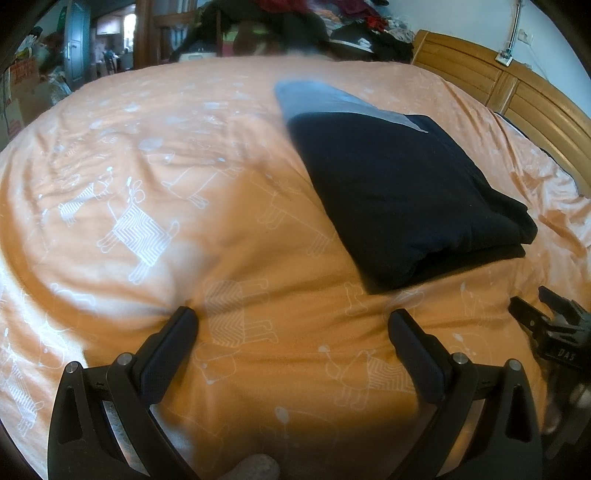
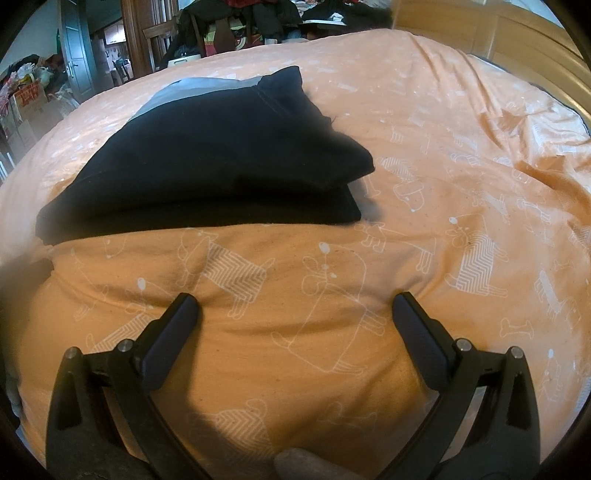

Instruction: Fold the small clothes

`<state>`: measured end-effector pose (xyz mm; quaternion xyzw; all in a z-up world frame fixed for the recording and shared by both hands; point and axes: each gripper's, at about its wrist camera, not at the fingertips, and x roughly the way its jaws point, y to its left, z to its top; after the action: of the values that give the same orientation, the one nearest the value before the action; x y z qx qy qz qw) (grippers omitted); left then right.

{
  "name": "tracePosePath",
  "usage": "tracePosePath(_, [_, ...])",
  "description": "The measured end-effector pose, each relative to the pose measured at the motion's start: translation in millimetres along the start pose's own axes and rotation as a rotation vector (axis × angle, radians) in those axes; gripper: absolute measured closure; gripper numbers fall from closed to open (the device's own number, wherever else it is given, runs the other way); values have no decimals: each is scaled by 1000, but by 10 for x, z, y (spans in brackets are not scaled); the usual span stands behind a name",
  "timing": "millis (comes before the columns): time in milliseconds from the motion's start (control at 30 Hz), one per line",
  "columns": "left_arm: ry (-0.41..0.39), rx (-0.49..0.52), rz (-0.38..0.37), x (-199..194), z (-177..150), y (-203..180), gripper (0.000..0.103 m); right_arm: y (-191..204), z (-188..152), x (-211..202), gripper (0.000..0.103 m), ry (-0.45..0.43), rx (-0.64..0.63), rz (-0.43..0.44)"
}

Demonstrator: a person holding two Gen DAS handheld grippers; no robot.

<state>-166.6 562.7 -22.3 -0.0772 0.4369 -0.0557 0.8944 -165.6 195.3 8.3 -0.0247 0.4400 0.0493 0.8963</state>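
while one folded garment (image 1: 402, 199) lies on the bed (image 1: 147, 184), both grippers, left (image 1: 291, 332) and right (image 2: 295, 314), hover with jaws wide, empty.

Bed (image 1: 184, 155) covered by an orange sheet (image 2: 424, 155) printed with white outline dogs, some filled with zigzag stripes; the fabric is wrinkled, most heavily toward the wooden headboard (image 1: 517, 88). A folded dark navy garment (image 1: 399, 192) with a grey panel at its far end lies directly on the sheet, its layers stacked flat. Mixed clothing (image 1: 354, 22) is heaped beyond the far edge.
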Motion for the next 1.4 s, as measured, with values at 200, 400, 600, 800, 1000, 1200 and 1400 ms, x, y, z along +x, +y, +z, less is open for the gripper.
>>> tracePosePath(200, [0, 0, 0, -1, -1, -3, 0, -1, -1, -5, 0, -3, 0, 0])
tracePosePath(400, [0, 0, 0, 1, 0, -2, 0, -5, -1, -5, 0, -8, -1, 4])
tracePosePath(600, [-1, 0, 0, 0, -1, -1, 0, 1, -8, -12, 0, -10, -1, 4])
tracePosePath(800, [-1, 0, 0, 1, -1, -2, 0, 4, -2, -12, 0, -10, 0, 4])
tracePosePath(1000, [-1, -1, 0, 0, -2, -3, 0, 3, -7, -11, 0, -10, 0, 5])
tracePosePath(1200, [-1, -1, 0, 0, -4, -3, 0, 6, -9, -13, 0, -10, 0, 4])
tracePosePath(1400, [-1, -1, 0, -1, -5, -3, 0, 9, -12, -14, 0, -11, 0, 4])
